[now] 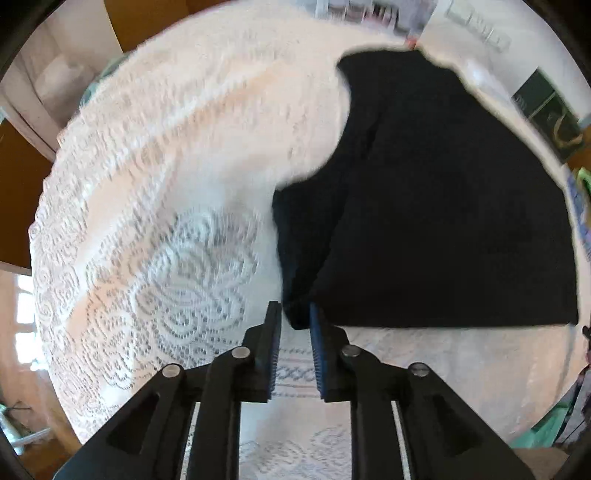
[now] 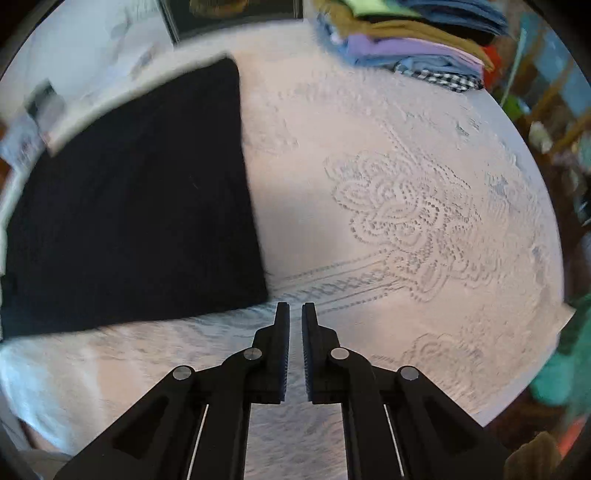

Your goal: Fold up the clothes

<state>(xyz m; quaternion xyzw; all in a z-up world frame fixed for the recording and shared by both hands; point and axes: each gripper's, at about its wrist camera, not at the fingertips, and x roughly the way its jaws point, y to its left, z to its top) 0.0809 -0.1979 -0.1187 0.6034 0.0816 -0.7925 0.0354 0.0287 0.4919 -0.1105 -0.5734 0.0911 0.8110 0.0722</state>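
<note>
A black garment [image 1: 443, 206] lies flat on the white lace tablecloth [image 1: 155, 206], with a folded strip along its left side. Its near left corner reaches in between the tips of my left gripper [image 1: 295, 314], whose jaws stand a little apart; I see tablecloth through the gap below the corner. In the right wrist view the same black garment [image 2: 140, 206] fills the left half. My right gripper [image 2: 295, 314] is shut with nothing in it, over bare tablecloth [image 2: 388, 221], just right of the garment's near right corner.
A stack of folded clothes [image 2: 413, 48] in blue, purple, tan and checked cloth sits at the table's far right. The round table's edge curves close on the right. A dark framed picture [image 2: 229, 14] and green items lie beyond the table.
</note>
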